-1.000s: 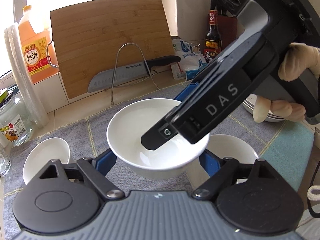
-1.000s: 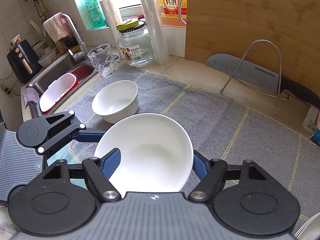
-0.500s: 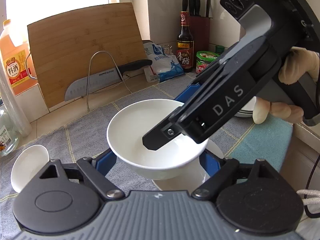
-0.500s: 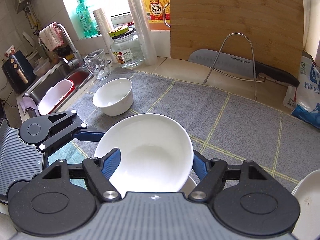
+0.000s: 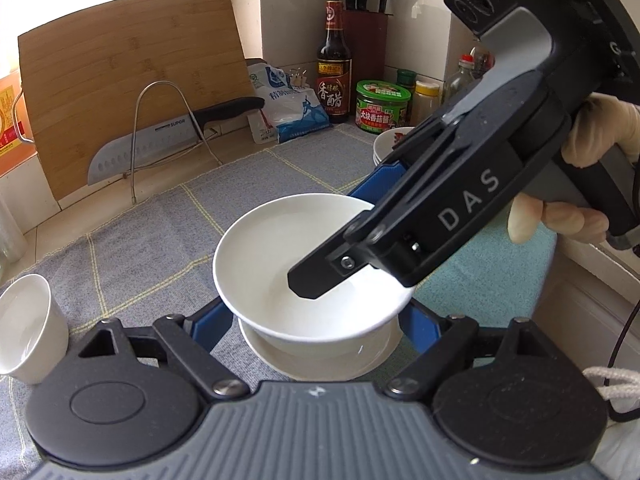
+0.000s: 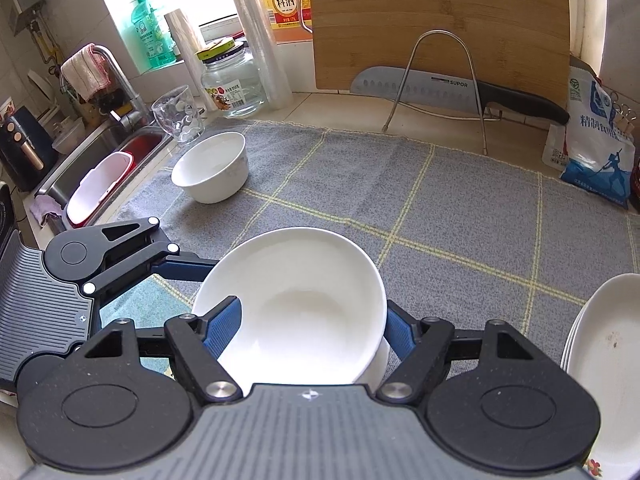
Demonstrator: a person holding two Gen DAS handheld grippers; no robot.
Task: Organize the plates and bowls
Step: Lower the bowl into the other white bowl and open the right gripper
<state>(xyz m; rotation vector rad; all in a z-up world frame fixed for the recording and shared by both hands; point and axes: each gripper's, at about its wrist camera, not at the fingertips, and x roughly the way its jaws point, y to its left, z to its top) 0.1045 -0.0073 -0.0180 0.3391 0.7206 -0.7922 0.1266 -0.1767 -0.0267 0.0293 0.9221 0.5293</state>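
Reading "DAS" on the side of my right tongs [image 5: 384, 208], I am seeing both pairs clenched on one white bowl [image 6: 296, 304]: my left tongs [image 5: 316, 320] are gripping it from the near side, the right from the far rim. It is hanging just above a second white bowl [image 5: 320, 356] on the grey table mat [image 6: 440, 208]. "SUPOR" is showing on the knife blade [image 6: 416, 88]. A stack of plates [image 6: 604, 344] is crowding the right edge; a smaller bowl [image 6: 212, 168] is sitting well apart, leaving open mat between.
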